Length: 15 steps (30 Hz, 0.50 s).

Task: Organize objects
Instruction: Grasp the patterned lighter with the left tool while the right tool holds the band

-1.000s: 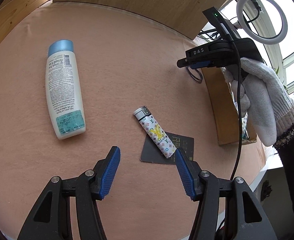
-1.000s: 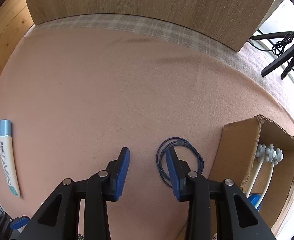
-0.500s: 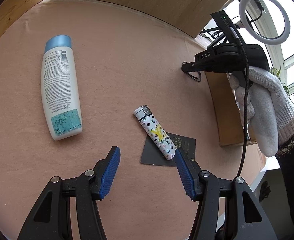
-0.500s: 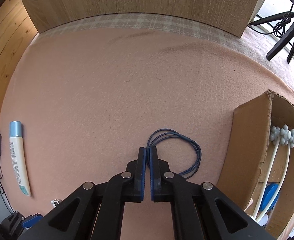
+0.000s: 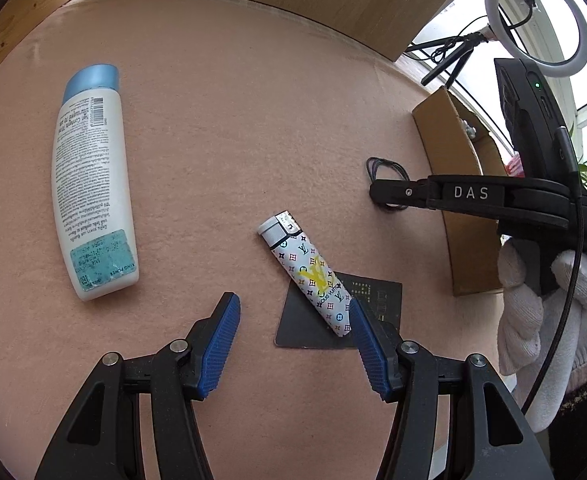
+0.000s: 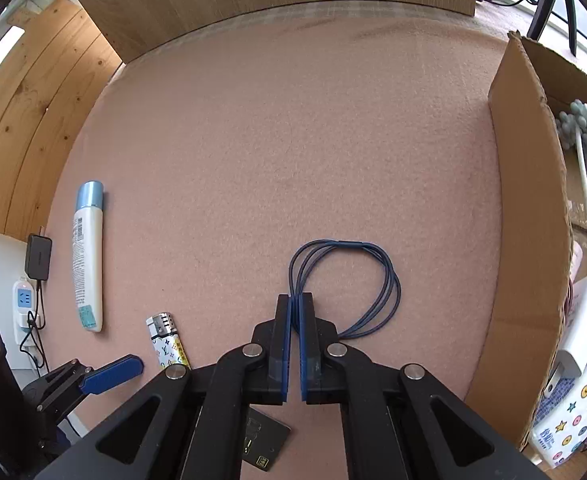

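Four loose items remain on the pink felt-covered desk (image 5: 253, 100); none of these is in the open brown cardboard box (image 6: 529, 216) at the desk's right edge, which already holds several things, among them white-stemmed pieces with grey flower-shaped heads.

Status, largest item first:

1. White plastic lotion bottle with a pale blue cap (image 5: 91, 184): lying flat toward the left edge, untouched.
2. Dark flat rectangular card (image 5: 377, 304): near the front edge, untouched.
3. White patterned lighter with a silver top (image 5: 307, 272): resting partly on the card.
4. Thin dark blue looped elastic band (image 6: 349, 280): just beside the box's near wall.

The right gripper (image 6: 295, 316) has its fingers pressed together on one end of the band, which appears to lie on the felt. The left gripper (image 5: 291, 320) hangs over the card and lighter, fingers spread wide, holding nothing.

Judged progress: one transfer in hand, three pending.
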### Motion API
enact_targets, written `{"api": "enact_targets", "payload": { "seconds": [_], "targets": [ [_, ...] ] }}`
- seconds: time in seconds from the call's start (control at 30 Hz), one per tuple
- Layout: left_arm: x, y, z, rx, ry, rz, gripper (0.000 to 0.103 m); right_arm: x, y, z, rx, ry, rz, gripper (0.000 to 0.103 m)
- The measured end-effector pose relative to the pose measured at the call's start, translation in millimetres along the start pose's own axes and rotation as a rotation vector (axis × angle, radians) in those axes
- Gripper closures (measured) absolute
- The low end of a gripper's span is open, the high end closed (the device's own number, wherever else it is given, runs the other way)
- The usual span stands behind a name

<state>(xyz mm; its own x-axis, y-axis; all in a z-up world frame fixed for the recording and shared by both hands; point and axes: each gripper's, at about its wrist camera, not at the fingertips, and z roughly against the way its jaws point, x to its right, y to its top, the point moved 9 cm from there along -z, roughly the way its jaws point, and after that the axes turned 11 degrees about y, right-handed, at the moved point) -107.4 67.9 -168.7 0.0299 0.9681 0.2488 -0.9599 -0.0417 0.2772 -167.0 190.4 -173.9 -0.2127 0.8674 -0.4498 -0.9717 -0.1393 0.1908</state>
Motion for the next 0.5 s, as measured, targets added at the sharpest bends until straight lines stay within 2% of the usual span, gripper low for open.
{"api": "enact_targets", "payload": {
  "seconds": [0.2, 0.5],
  "targets": [
    [12.9, 10.2, -8.9, 0.007, 0.014, -0.016, 0.043, -3.1, -33.7, 4.5, 0.03, 0.029, -0.028, 0.1],
    [32.8, 19.7, -22.3, 0.045, 0.115, -0.131, 0.043, -13.9, -74.7, 5.7, 0.022, 0.076, -0.055, 0.099]
  ]
}}
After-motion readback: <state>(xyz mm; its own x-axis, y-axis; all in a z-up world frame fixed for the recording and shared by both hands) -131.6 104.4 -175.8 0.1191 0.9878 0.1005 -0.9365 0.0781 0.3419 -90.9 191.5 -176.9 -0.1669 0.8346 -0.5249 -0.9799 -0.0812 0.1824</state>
